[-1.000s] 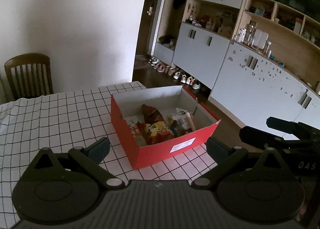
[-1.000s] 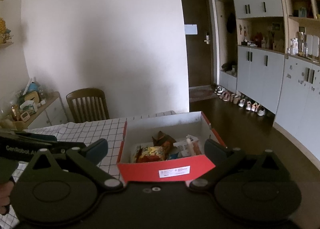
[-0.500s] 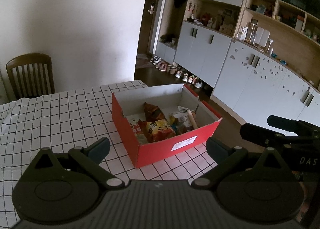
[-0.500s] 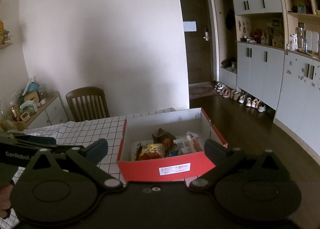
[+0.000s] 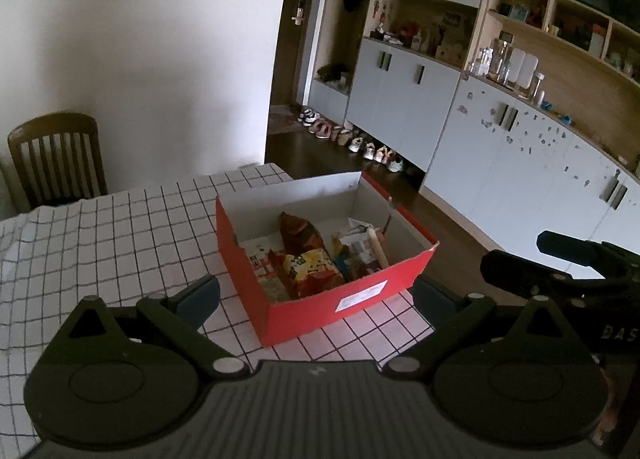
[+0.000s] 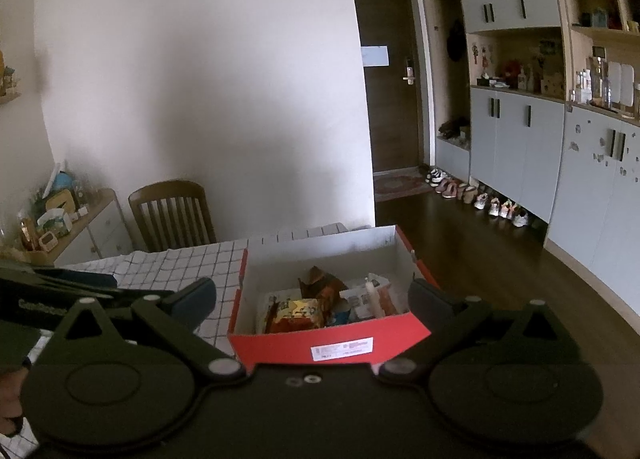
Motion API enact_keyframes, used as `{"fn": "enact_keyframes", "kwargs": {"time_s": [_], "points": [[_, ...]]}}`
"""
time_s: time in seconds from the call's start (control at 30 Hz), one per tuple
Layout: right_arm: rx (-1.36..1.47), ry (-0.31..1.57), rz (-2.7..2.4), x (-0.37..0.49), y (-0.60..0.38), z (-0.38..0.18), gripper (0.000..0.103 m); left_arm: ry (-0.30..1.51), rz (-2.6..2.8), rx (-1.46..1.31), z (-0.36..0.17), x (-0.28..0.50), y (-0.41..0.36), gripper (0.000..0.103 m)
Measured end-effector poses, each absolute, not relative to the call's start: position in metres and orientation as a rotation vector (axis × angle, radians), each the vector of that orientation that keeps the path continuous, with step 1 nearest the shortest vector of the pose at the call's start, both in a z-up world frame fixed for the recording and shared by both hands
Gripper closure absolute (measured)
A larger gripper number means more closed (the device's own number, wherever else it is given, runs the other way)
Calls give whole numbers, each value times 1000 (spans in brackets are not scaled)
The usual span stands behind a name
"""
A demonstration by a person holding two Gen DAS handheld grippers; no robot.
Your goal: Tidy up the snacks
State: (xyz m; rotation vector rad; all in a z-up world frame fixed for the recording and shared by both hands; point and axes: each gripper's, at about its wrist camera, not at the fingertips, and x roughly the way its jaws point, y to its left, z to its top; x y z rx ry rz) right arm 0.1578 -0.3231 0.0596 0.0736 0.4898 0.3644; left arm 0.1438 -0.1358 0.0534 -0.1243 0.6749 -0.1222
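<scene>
Both views are dim and soft. Pale daylight brightens the white wall best, fading into shadow toward its lower corner. Fisheye bending curves the cabinets right of that wall; frame corners go black.

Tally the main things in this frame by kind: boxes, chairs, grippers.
Red box holding snack packets on the checked table: 1
Wooden chair: 1
Grippers, left gripper and right gripper, both open and empty: 2
Total: 4
</scene>
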Motion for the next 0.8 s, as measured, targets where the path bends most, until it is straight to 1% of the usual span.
{"fn": "enact_keyframes", "kwargs": {"time_s": [0.33,0.8], "points": [[86,493,337,165,-333,70,0,684,-141,-127,66,158,-146,0],[89,516,318,172,-341,69,0,705,-138,-131,63,166,-153,0]]}}
